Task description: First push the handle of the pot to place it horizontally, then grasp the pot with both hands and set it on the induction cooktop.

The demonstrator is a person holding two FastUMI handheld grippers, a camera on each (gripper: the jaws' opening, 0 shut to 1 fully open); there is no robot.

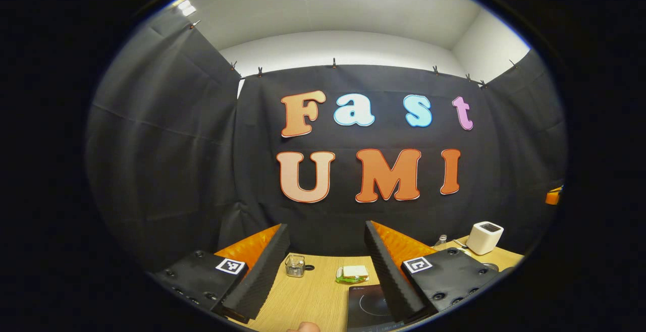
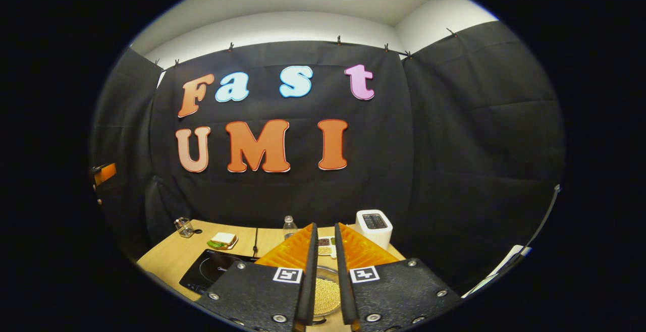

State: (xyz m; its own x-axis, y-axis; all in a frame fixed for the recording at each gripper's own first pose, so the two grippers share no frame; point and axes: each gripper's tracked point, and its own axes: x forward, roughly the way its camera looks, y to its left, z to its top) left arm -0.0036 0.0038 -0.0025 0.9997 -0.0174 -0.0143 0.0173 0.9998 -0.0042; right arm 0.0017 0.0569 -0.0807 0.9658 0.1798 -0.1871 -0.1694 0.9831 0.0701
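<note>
The left hand-held gripper (image 1: 327, 266) is hovering above the wooden surface (image 1: 308, 296) with its two fingers spread wide apart, gripping nothing. Between those fingers, in the left gripper view, a small glass jar (image 1: 295, 265) is standing on the surface, and a sandwich on a plate (image 1: 353, 274) is lying to the right of it, with the near corner of the black induction cooktop (image 1: 366, 307) showing below the sandwich, just beside the right finger. A white toaster (image 1: 484, 237) is sitting farther right, near the back wall, with a small bottle (image 1: 442, 240) to its left. The right hand-held gripper (image 2: 323, 266) is holding its fingers close together with only a narrow gap between them — they are not pressing on anything. Through that gap, in the right gripper view, a glass pot (image 2: 324, 294) filled with pale yellow grains is sitting on the surface directly below the fingers; its handle is hidden, so its direction cannot be told. The cooktop is lying to the left of the pot, apart from it — the pot is not resting on it.
</note>
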